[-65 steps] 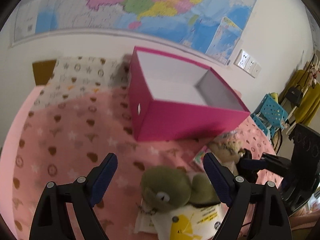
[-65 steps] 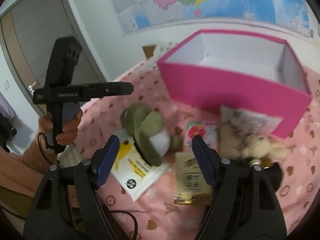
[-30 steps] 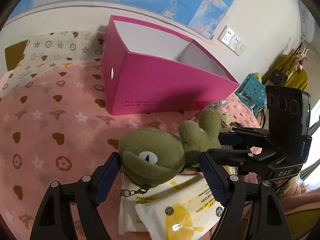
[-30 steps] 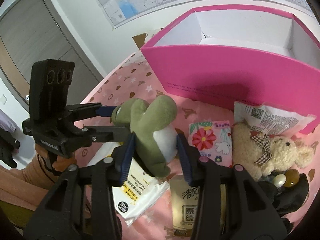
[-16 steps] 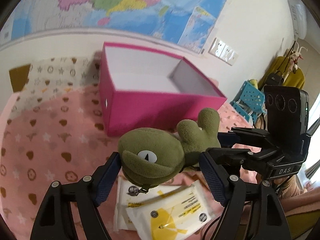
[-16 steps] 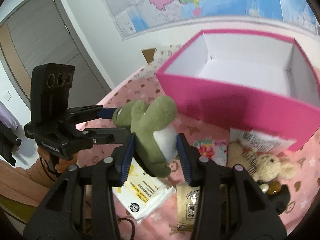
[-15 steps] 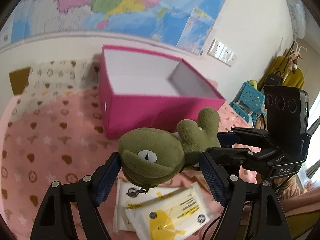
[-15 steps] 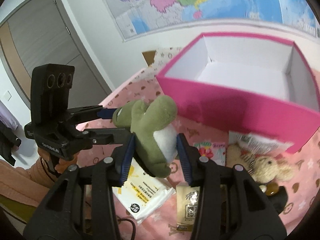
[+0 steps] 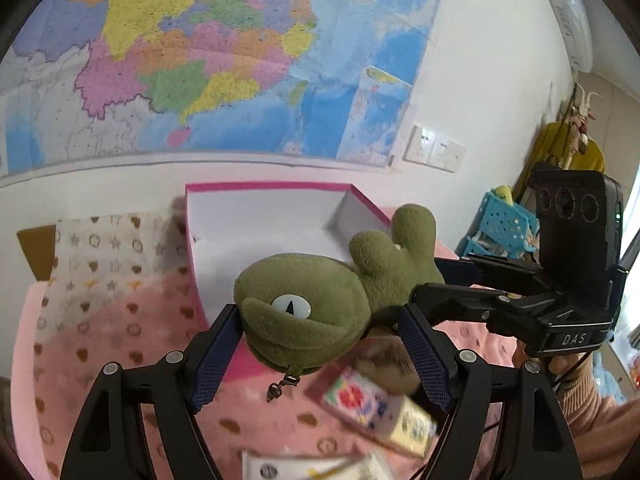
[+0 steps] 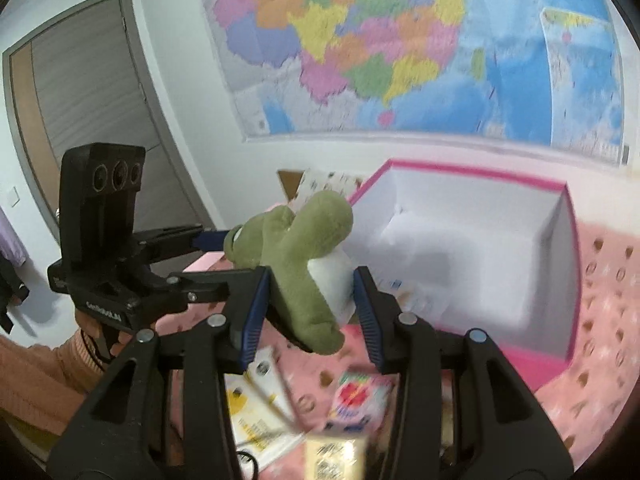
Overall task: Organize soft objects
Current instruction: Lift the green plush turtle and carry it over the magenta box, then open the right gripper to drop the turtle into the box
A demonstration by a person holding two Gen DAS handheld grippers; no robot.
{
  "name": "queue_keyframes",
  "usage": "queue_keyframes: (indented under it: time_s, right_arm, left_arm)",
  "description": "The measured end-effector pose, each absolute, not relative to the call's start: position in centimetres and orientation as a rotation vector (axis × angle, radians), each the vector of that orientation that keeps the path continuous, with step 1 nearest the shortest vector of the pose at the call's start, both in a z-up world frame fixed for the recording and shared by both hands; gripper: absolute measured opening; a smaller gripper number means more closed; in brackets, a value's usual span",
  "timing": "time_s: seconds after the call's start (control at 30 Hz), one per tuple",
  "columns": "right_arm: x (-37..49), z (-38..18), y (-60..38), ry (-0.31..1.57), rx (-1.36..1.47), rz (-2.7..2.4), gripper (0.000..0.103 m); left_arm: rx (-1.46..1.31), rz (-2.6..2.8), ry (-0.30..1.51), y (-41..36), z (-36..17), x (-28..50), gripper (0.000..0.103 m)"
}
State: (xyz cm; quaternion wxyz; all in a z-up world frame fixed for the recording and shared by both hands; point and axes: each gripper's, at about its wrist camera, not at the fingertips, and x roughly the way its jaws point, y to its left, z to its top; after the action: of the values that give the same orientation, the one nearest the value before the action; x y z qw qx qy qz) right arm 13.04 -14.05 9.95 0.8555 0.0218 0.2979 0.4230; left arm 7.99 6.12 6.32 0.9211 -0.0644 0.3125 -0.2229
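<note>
A green frog plush (image 9: 304,312) hangs in the air, held at both ends. My left gripper (image 9: 320,344) is shut on its head. My right gripper (image 10: 308,304) is shut on its body and legs (image 10: 308,256). The open pink box (image 9: 264,224) with a white inside stands on the pink patterned bedspread just beyond the plush; it also shows in the right wrist view (image 10: 480,248). The plush is level with the box's near rim.
Tissue packs lie on the bedspread below: a floral pack (image 9: 360,400), a white-and-yellow pack (image 10: 248,412) and a yellow pack (image 10: 336,456). A map covers the wall behind the box. A blue crate (image 9: 500,224) stands at the right, a door (image 10: 80,120) at the left.
Both grippers have lifted the frog plush off the bed and carried it up towards the pink box. The packs below have dropped lower in view.
</note>
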Motion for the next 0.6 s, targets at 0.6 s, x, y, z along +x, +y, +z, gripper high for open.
queue_keyframes:
  time_s: [0.6]
  right_arm:
    - [23.6, 4.8, -11.9, 0.828, 0.126, 0.798, 0.046]
  left_arm:
    - [-0.111, -0.276, 0.803, 6.1, 2.1, 17.8, 0.080]
